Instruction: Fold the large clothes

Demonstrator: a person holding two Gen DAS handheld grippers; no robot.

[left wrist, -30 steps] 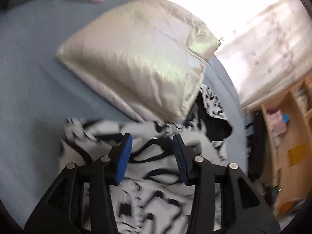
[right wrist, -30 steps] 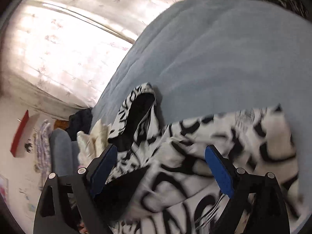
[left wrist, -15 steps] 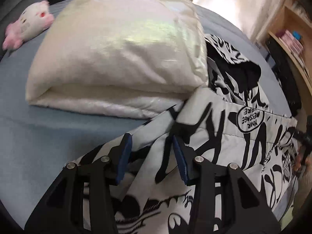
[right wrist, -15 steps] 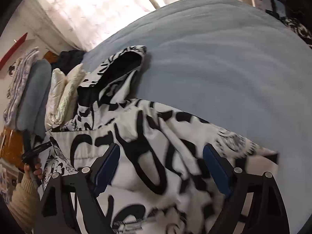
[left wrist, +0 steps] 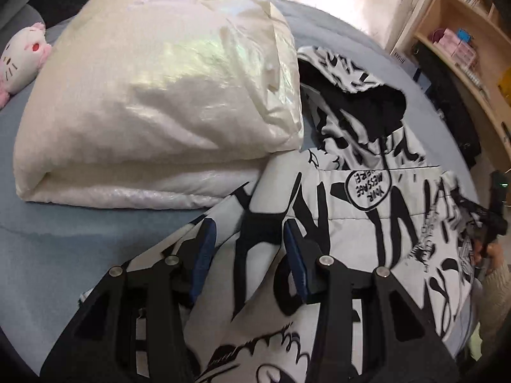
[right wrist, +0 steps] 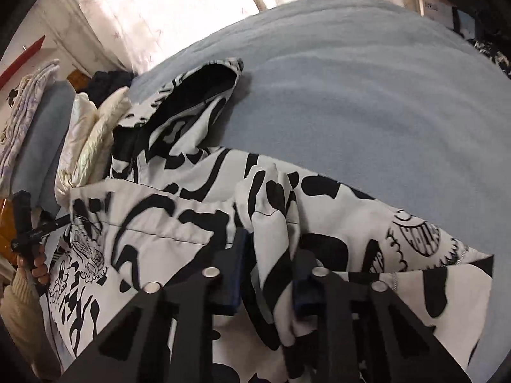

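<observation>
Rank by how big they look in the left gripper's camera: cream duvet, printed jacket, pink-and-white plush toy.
1. Cream duvet and printed jacket: they look alike in size, and the jacket runs out of frame near the lens, so I won't rank them.
2. Plush toy: clearly smallest, partly cut off.

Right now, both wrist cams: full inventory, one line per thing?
hooded jacket: one, white with black graphic print, spread on the bed, hood towards the window
folded duvet: one, shiny cream, on the bed touching the jacket's shoulder
bed sheet: one, grey-blue, under everything
plush toy: one, white and pink, far left edge of the bed
shelf unit: one, light wood, right of the bed, small items inside
curtain: one, pale, backlit, behind the bed
left gripper: black with blue fingers, open over the jacket
right gripper: black with blue fingers, shut on a bunched jacket fold
</observation>
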